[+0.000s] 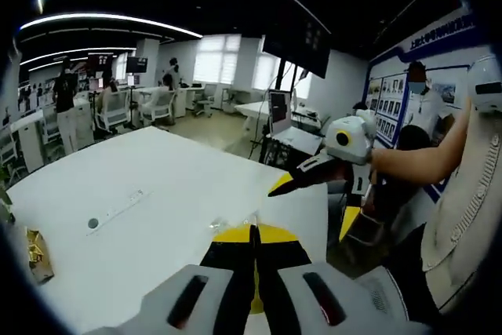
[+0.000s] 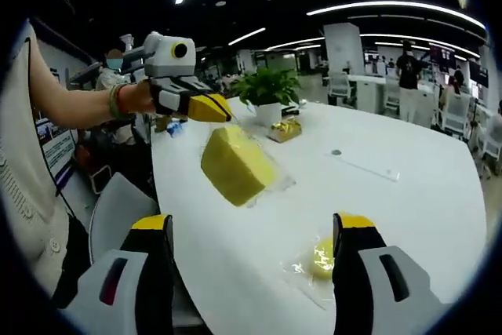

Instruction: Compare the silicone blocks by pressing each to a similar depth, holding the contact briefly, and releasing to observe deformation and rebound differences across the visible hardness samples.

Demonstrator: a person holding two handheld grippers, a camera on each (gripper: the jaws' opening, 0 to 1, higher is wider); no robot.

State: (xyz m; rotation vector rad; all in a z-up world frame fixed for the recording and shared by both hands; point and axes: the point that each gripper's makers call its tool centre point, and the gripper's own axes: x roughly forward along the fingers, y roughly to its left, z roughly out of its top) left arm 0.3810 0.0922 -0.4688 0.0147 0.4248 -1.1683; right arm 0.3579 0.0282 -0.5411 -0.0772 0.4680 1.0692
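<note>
In the right gripper view, my left gripper (image 2: 222, 111) comes in from the upper left, shut on the clear wrapper of a yellow silicone block (image 2: 234, 164), which hangs tilted above the white table (image 2: 416, 209). A second, smaller yellow block (image 2: 320, 260) in clear wrap lies on the table, just inside the right jaw of my right gripper (image 2: 252, 229), which stands open below the hanging block. In the left gripper view, my left gripper (image 1: 252, 230) has its jaws together with a bit of clear wrap (image 1: 234, 223) at the tips. The open right gripper (image 1: 307, 215) hovers at the table's right edge.
A potted plant (image 2: 271, 85) and a gold packet (image 2: 284, 128) stand at the table's far end. A flat strip (image 2: 365, 164) and a small round disc (image 2: 336, 152) lie mid-table. A grey chair (image 2: 118, 209) sits by the table's edge. People and desks fill the room behind.
</note>
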